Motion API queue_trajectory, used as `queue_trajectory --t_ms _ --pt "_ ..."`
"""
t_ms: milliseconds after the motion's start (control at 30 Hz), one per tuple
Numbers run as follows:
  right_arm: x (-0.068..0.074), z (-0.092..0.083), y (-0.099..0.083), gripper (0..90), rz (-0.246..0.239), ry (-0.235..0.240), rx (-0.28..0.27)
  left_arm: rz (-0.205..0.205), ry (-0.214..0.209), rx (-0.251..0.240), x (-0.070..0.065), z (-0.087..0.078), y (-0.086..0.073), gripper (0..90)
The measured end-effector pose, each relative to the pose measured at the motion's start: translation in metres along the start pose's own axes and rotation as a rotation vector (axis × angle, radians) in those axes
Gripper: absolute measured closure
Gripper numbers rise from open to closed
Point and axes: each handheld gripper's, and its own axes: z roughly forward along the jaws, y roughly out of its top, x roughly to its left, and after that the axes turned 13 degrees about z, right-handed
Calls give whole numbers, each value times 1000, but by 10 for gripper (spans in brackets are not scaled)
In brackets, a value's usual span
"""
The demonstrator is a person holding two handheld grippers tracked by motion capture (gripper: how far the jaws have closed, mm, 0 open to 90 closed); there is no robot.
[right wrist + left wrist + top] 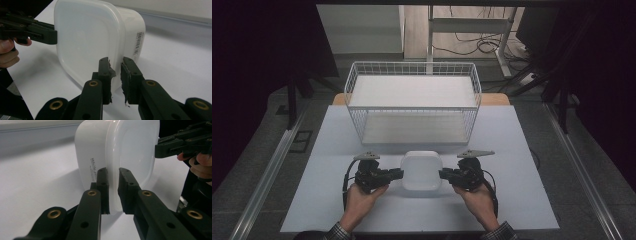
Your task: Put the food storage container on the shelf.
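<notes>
With both the left gripper and right gripper fingers clamped on the white square plastic lidded container's rim, grasping looks done, leaving the transfer into the white wire basket.

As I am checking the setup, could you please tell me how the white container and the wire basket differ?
The white container has solid, smooth plastic walls; the wire basket is an open white grid. The container is much smaller than the basket. The container sits near the table's front edge, gripped on its rim by the left claw and right claw; the basket stands farther back, untouched. Both are white and roughly rectangular.
</notes>
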Motion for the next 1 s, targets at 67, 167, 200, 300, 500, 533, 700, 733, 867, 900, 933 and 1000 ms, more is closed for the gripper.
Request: queue_trajectory --t_ms 67,167,200,300,500,533,700,733,867,900,933,1000 --pt "1 -2 2 780 -1 14 -17 7 2 -12 -1 -3 4 801" --pt "4 -7 7 781 -17 25 -41 25 7 -26 -2 -7 10 802" --pt "5 -9 10 781 -21 31 -53 31 7 -31 -1 -9 15 802" --pt "6 -11 14 783 -25 39 -66 37 8 -39 0 -12 20 801" --pt "10 -18 29 784 -30 59 -106 62 28 -43 1 -21 40 802" --pt "10 -19 31 784 -30 62 -111 65 30 -45 0 -22 44 801" --pt "15 -27 45 785 -42 70 -139 87 45 -58 -1 -30 62 802" --pt "17 -29 52 784 -46 76 -151 95 50 -64 -2 -34 70 801" --pt "21 -34 64 784 -54 88 -166 113 63 -71 -2 -42 84 802" --pt "23 -36 67 784 -56 87 -167 113 63 -71 -2 -42 84 802" --pt "25 -37 71 784 -62 89 -172 116 64 -73 -2 -44 87 801" --pt "28 -38 77 784 -66 89 -176 118 70 -78 -2 -48 93 801"
